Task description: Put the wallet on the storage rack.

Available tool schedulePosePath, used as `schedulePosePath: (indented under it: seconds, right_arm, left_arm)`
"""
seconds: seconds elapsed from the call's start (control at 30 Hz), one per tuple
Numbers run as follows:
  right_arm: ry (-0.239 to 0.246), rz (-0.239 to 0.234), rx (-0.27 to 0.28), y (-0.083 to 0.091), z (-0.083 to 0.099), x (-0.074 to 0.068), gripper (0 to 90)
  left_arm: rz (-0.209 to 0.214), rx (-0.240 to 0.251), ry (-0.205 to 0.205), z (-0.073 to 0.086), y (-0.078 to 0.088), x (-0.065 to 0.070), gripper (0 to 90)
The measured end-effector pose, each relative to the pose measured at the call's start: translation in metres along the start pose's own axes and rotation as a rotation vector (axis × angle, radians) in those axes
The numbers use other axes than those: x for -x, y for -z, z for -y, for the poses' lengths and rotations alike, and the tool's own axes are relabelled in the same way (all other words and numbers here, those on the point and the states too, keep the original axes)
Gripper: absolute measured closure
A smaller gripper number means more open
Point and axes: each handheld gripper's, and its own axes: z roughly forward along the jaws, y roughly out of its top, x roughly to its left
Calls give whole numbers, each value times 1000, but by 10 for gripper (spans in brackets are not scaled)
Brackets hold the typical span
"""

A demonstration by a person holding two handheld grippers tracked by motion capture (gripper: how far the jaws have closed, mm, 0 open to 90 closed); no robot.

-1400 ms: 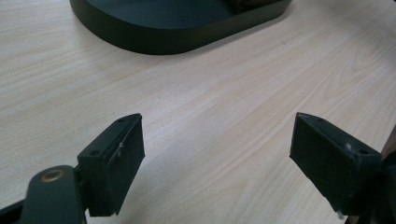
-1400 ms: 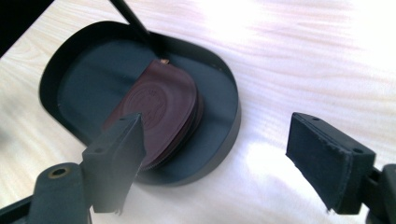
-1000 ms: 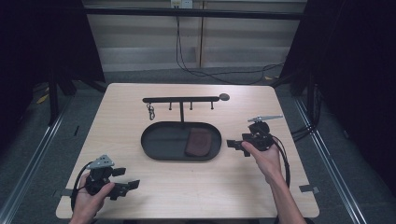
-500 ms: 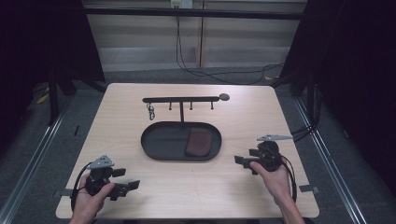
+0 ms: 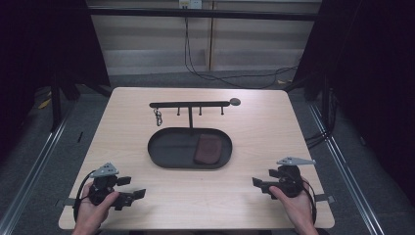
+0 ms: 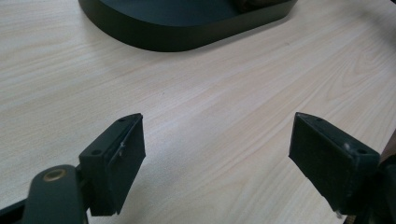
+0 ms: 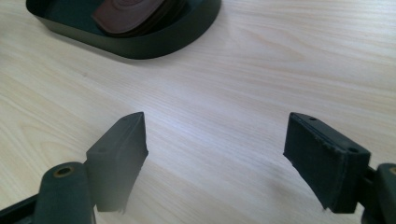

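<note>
Both grippers rest near the lower edge of the table (image 5: 147, 122): left gripper (image 5: 131, 187) at lower left, right gripper (image 5: 260, 185) at lower right, each with jaws wide and empty. The brown pouch (image 5: 207, 149) lies in the right half of the oval tray (image 5: 161, 149) at centre frame; a key ring (image 5: 158, 117) hangs from the rack (image 5: 190, 104) above. Judged stage: hands parked clear. Any next move calls for a reach toward the tray.

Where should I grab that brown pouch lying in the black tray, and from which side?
Probably from straight above, fingers spanning the brown pouch across its narrow width near the middle. It lies flat in the right half of the black tray, whose raised rim blocks a low sideways approach. The right gripper, open, sits on that side.
</note>
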Motion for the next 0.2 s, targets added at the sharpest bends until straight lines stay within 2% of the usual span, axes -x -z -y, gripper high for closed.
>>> schedulePosePath:
  seconds: [0.13,0.2]
  right_arm:
    - [-10,14,-10,-3,5,7,200]
    - [-1,41,-26,-5,7,11,194]
  left_arm:
    - [0,-11,-5,0,-2,1,183]
    - [1,-10,-8,0,-1,0,182]
